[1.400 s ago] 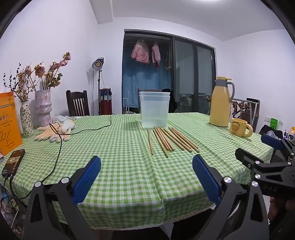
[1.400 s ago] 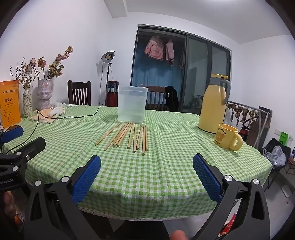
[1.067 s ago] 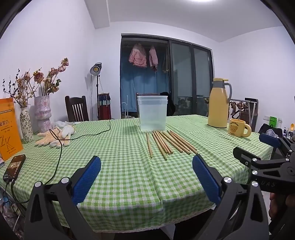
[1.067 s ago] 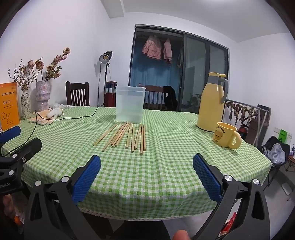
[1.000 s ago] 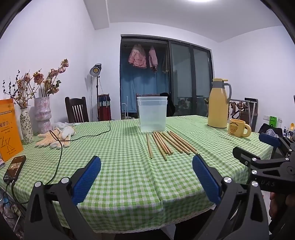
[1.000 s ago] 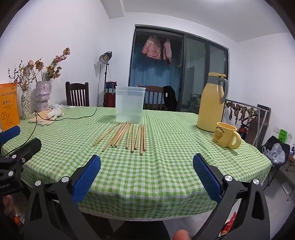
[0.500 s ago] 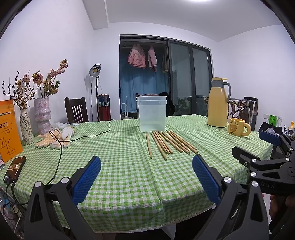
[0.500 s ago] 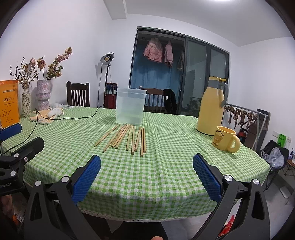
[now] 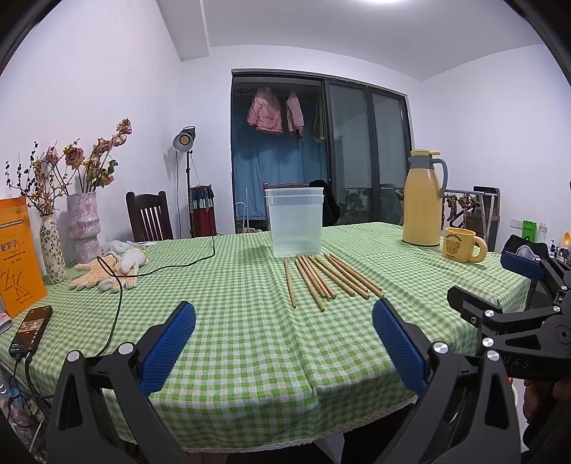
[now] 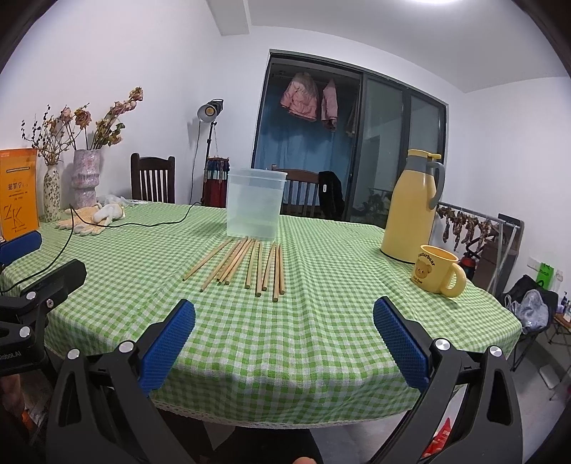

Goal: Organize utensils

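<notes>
On the green checked tablecloth (image 9: 228,321), the wooden chopsticks (image 9: 321,278) lie loose in a fan, far ends just beside the clear plastic tub (image 9: 295,223). Left gripper (image 9: 282,342) and right gripper (image 10: 283,342) hover near the table's edge, both spread wide, holding nothing. Judging by this, nothing is sorted; next comes reaching in to pinch 1 stick.

Both views: bright, even, cool overhead light; ceiling fixture (image 9: 389,1) blown out at top edge. Shadows soft, short. Strong fisheye: walls and table (image 9: 249,321) edges bow, black vignette in corners. Glass door (image 10: 385,150) dark, night outside. Floor lamp (image 9: 183,141) glows faintly. Focus sharp throughout; slight softness at table's near edge, right view.
</notes>
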